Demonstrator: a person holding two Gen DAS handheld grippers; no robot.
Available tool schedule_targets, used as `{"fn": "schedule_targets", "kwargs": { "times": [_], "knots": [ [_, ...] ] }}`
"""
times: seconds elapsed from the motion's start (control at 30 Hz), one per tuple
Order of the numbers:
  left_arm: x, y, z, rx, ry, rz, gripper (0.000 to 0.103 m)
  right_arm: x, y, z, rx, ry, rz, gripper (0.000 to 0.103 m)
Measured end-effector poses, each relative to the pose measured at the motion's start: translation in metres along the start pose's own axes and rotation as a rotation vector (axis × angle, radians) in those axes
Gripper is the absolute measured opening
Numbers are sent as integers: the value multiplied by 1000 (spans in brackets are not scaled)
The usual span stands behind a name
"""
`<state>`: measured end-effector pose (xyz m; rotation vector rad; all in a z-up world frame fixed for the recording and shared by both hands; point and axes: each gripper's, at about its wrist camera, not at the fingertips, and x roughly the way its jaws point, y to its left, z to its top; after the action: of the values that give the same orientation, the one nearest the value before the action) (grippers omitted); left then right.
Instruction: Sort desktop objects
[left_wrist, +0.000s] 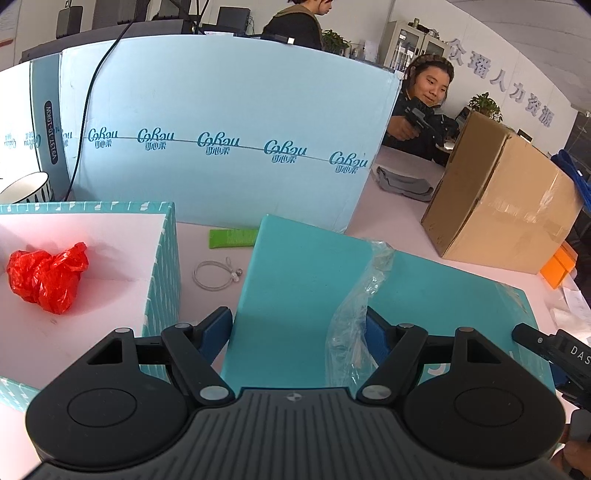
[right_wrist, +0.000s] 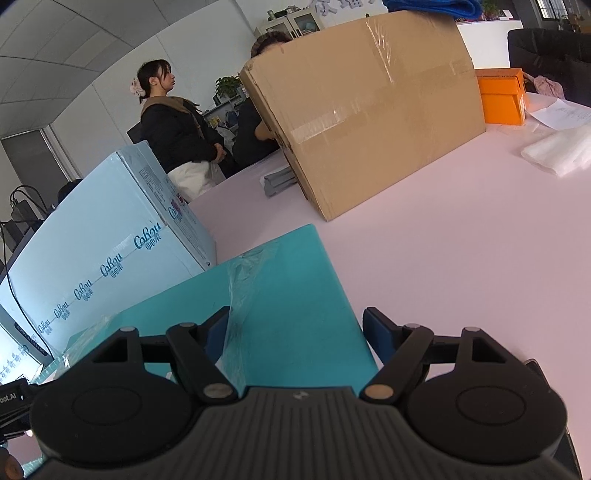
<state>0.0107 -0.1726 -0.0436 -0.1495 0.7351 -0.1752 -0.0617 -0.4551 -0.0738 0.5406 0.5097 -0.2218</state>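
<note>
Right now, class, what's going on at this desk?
A person holds two grippers over a teal lid on a pink desk. The left gripper and right gripper both stand open above it, gripping nothing. Clear plastic wrap lies across the lid. Beside it, the open teal box holds a crumpled red bag. A cord loop and green strip lie loose.

Quick count: two grippers, the left gripper (left_wrist: 299, 325) and right gripper (right_wrist: 293, 326). One teal lid (left_wrist: 303, 280), one open teal box (left_wrist: 162, 258) at left, one red bag (left_wrist: 46, 275), one green comb (left_wrist: 232, 238), one cable loop (left_wrist: 214, 275), one brown carton (left_wrist: 498, 199), two people upper frame.
</note>
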Motion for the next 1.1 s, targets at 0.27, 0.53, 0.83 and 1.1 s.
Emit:
{"fn": "schedule_targets", "kwargs": {
  "times": [0.27,0.53,0.83,1.1],
  "knots": [
    [-6,5,12,-14,-10,-4,70,-6,13,9,-14,-12,1,79],
    [-9,14,25,-35,-17,-7,70,-8,29,20,-38,-23,6,79],
    [-10,19,32,-41,-18,-11,70,-7,36,24,-45,-24,7,79],
    [-11,22,37,-45,-11,-10,70,-4,40,23,-42,-20,5,79]
  ]
}}
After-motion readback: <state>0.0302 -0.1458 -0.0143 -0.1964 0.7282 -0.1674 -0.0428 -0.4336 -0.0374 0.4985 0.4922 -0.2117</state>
